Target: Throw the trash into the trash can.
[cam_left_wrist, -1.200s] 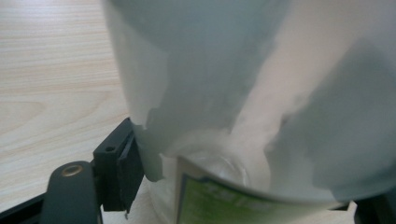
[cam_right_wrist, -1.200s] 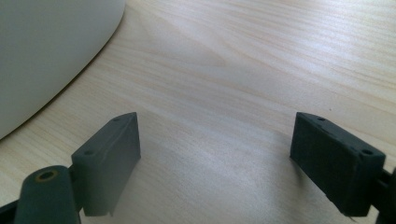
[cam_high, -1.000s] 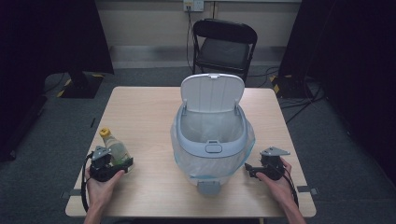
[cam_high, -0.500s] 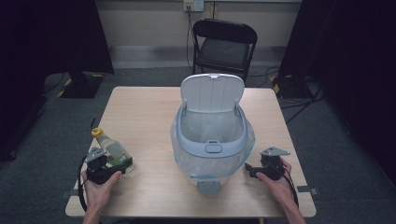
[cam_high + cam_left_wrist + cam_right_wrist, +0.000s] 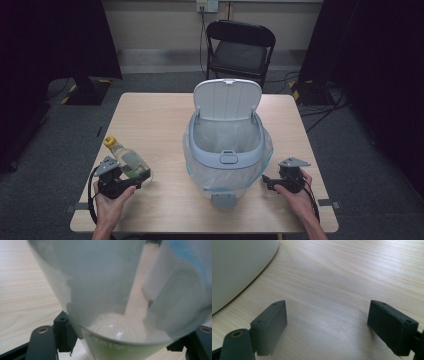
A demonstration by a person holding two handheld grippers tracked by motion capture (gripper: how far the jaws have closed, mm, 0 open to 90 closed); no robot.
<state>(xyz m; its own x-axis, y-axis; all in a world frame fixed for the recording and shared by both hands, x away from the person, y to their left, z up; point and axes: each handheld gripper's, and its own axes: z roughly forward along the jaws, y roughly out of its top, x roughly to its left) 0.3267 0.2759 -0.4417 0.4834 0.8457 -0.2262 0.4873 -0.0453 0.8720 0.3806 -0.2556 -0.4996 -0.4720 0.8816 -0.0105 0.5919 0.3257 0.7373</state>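
Observation:
A clear plastic bottle (image 5: 126, 159) with a yellow cap and green label is tilted, cap pointing up and to the far left. My left gripper (image 5: 137, 174) is shut on its lower end, at the table's near left. In the left gripper view the bottle (image 5: 100, 290) sits between the black jaws of that gripper (image 5: 122, 340). A white bin (image 5: 227, 150) with a light-blue rim, a raised lid and a plastic liner stands mid-table. To its right, my right gripper (image 5: 268, 183) rests open, pointing at the bin's base. Nothing lies between the pads of the right gripper (image 5: 327, 322).
The wooden table (image 5: 150, 115) has bare room at the far left and along the right of the bin. The bin's white wall (image 5: 237, 270) is close to my right gripper's left jaw. A black folding chair (image 5: 240, 50) stands beyond the far edge.
My left hand has risen a little with the bottle in its gripper, and the cap has swung left and back again. The right gripper and the bin have kept still.

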